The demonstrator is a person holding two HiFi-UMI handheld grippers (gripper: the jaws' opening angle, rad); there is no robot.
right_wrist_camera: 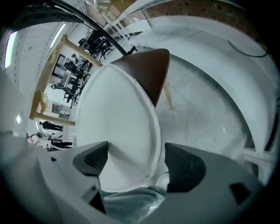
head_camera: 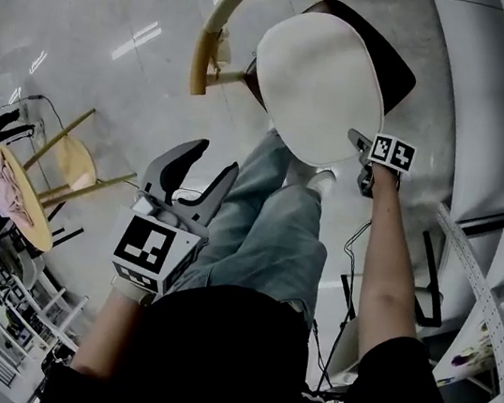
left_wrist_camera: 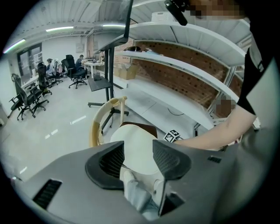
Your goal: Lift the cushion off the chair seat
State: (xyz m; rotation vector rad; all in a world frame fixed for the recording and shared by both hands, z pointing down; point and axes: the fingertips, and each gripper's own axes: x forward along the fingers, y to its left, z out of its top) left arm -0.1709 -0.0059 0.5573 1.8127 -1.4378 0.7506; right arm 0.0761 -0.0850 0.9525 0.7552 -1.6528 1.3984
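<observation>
A white oval cushion (head_camera: pixel 317 88) covers the dark brown seat (head_camera: pixel 393 62) of a chair with a curved wooden back (head_camera: pixel 212 33), and it overhangs the front towards my legs. My right gripper (head_camera: pixel 362 152) is at the cushion's near right edge. In the right gripper view it (right_wrist_camera: pixel 136 164) stands open, the cushion's (right_wrist_camera: pixel 116 127) rim lying between the jaws; I cannot tell whether a pad touches it. My left gripper (head_camera: pixel 212 163) hangs open and empty over my left leg, well short of the chair. From the left gripper (left_wrist_camera: pixel 139 157) view the cushion (left_wrist_camera: pixel 135 148) shows beyond the jaws.
My legs in jeans (head_camera: pixel 276 228) stand right in front of the chair. A second wooden chair (head_camera: pixel 58 170) with a pink cloth (head_camera: pixel 4 180) is at the left. White curved shelving (head_camera: pixel 491 129) runs along the right, with cables (head_camera: pixel 352 259) on the floor. Office chairs (left_wrist_camera: pixel 26 96) stand far off.
</observation>
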